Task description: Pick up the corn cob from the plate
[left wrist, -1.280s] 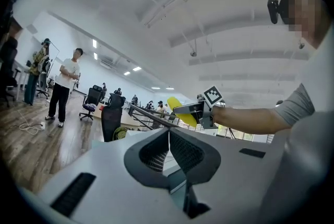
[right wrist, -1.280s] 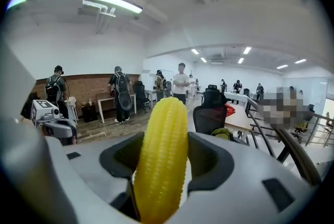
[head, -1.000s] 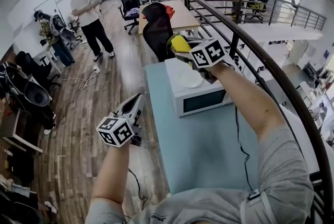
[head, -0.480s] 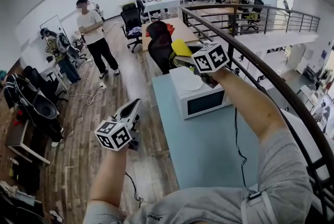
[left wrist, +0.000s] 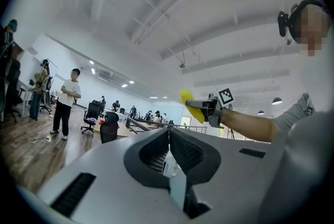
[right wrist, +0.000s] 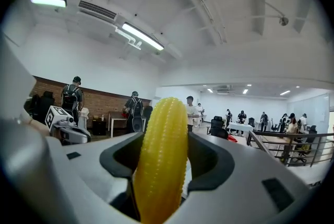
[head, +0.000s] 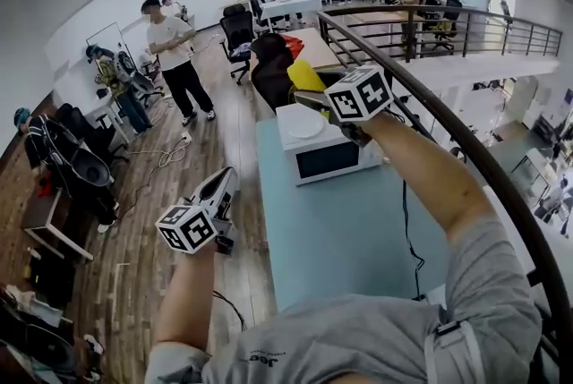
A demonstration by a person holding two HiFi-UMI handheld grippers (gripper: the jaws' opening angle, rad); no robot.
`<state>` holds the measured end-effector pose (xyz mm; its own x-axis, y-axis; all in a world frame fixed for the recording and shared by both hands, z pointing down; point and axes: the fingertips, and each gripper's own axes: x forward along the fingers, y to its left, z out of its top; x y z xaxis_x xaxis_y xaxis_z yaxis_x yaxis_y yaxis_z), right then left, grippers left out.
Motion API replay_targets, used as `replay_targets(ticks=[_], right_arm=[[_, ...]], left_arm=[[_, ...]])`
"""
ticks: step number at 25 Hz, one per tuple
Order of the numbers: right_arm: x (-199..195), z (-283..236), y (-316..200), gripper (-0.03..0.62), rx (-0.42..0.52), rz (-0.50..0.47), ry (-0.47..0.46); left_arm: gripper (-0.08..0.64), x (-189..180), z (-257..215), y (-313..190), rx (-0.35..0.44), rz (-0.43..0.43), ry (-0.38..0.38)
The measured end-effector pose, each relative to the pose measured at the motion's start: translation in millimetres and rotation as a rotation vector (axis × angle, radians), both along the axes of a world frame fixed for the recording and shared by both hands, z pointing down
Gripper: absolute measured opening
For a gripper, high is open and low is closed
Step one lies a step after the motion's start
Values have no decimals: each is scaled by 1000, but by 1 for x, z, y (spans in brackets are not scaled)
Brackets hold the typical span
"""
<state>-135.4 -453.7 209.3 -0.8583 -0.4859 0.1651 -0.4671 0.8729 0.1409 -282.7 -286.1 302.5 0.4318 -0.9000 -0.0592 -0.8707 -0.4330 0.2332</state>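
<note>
vs a second ago: right gripper (head: 309,96) with the corn cob (head: 305,75) has come up off the microwave (head: 324,151). It overlapped the white plate (head: 305,124) before; now the plate shows whole below it and looks bare, though it's small in the head view. Grip unchanged: jaws stand wide, clamped on the cob. Left gripper (head: 226,181) also a bit higher, same lower-left area of frame, jaws pressed together with nothing between them.

Cob location: in the air, upper centre of the head view, above the microwave's far edge, in front of the black office chair (head: 271,69).

Cob axis: diagonal in the head view, free end pointing to the upper left of frame, away from the person. In the right gripper view it runs near vertical, tip up, leaning slightly right, sticking out well past the jaw tips.

Clearances: light blue table (head: 358,234) is open from the microwave back to the person, only a cable (head: 405,221) along its right side. The railing (head: 448,118) runs along the right, just beside the right forearm. Left gripper is off the table's left edge, over the wooden floor (head: 143,194), well apart from the people at upper left.
</note>
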Motion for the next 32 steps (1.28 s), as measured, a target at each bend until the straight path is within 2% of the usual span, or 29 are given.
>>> replay_targets(ticks=[6,16,24,32], right_arm=[[66,-6,56,267,11,-57,-47],[125,6,134,267,13,-166,-107],[136,56,168,267,-29,-222,-106],[139,123,183,267,-131,-193,-123]], left_arm=[[23,71,-8,33,20,16,-9],[23,148,4,78,15,42,-63],[23,161,40,103,-59,40,-52],[23,161,77,104,-110,90,-58]])
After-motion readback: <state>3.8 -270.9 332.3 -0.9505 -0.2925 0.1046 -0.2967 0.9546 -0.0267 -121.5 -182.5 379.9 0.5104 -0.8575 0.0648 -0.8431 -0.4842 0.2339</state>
